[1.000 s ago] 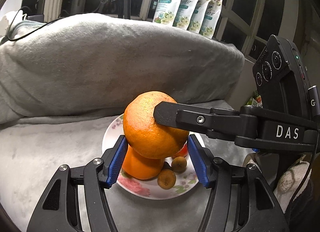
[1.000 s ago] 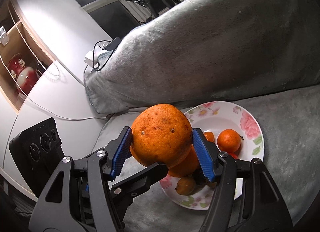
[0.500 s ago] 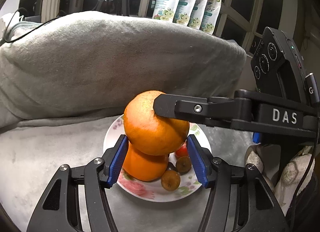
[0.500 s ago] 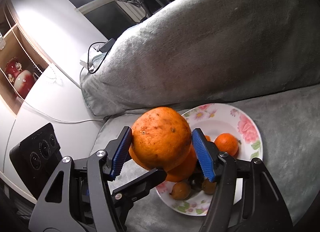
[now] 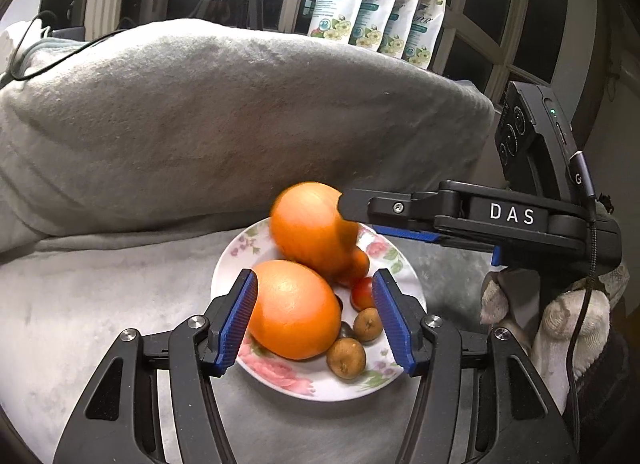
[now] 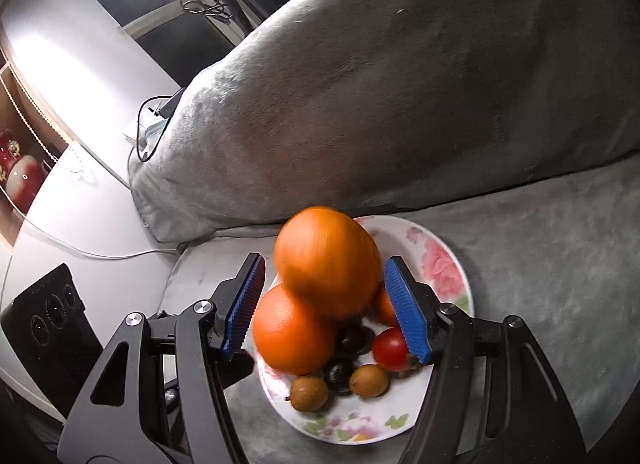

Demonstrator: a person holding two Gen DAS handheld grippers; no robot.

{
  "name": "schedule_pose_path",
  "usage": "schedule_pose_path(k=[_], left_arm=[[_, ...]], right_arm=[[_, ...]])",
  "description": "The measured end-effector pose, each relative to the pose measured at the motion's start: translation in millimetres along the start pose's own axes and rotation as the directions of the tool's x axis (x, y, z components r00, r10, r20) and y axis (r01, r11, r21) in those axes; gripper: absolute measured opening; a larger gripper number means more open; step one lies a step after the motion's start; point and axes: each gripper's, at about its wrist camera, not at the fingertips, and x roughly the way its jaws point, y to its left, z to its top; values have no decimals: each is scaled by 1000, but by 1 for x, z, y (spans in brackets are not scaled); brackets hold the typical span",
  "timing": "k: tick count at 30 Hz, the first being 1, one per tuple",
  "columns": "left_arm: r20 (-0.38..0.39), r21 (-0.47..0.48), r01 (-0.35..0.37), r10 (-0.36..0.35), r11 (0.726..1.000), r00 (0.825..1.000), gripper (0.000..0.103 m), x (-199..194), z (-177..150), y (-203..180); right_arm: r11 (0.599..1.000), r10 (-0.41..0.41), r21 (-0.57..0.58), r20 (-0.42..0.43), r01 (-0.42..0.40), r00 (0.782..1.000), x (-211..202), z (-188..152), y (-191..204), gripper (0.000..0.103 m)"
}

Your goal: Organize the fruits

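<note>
Care means setting down gently beside the plated fruit: left gripper (image 5: 315, 278), tilted downward, fingers apart and empty, frames the resting orange (image 5: 294, 310) on the plate (image 5: 230, 260), while right gripper (image 6: 326, 264), tilted likewise, has the blurred big orange (image 5: 308, 224) between its fingers, grip untellable.

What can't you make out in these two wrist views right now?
- Upper orange: motion-blurred in both views, so whether the right gripper grips it is unclear.
- Small orange fruit: mostly hidden behind it.
- Dark fruits: part-hidden, kind unclear.
- Pouches: print too small.
</note>
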Motion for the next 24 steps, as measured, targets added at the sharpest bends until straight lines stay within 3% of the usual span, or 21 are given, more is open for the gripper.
schedule_pose_path(k=[24], left_arm=[[19,-9,-11,11,1000,1000,59,-22,-6,3]], right_arm=[[997,-53,-48,21,54,998,-16,-11,10,66]])
